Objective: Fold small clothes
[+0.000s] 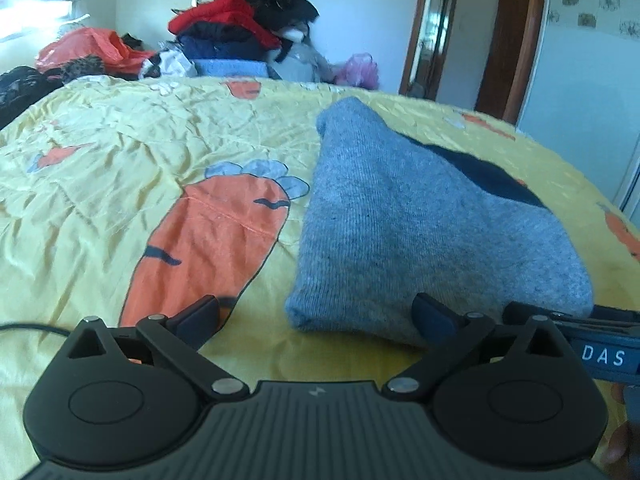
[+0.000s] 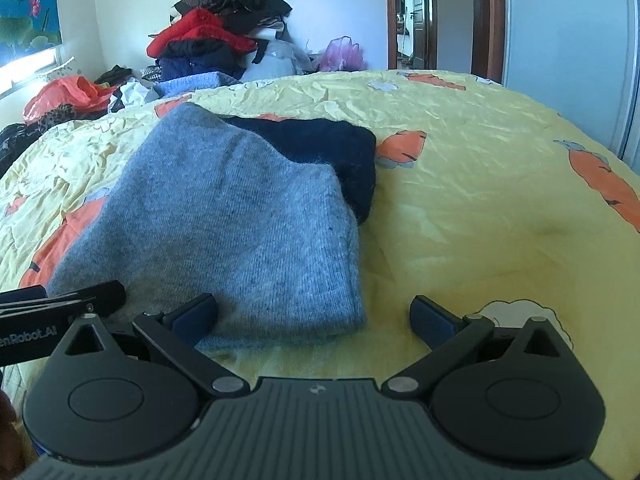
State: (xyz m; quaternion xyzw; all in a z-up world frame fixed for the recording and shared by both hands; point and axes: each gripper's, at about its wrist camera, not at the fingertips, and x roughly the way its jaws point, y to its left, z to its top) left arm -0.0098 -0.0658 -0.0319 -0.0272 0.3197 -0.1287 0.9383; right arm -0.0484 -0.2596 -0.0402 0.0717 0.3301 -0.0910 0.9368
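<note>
Left tongs (image 1: 316,320), right tongs (image 2: 314,318) spread; folded grey sweater (image 2: 224,216) on bedspread (image 2: 460,208).

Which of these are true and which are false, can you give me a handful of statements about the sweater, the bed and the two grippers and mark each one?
1. The grey sweater lies folded on a yellow bedspread printed with carrots. True.
2. The left gripper is clamped shut on the sweater. False: its jaws stand wide open, with the near left corner of the sweater between them and nothing pinched.
3. A dark navy part of the garment shows at the far right of the grey fold. True.
4. The right gripper holds a red shirt. False: it is open and holds nothing, with the sweater's near right corner between its fingers.
5. The pile of clothes sits at the far side of the bed. True.
</note>
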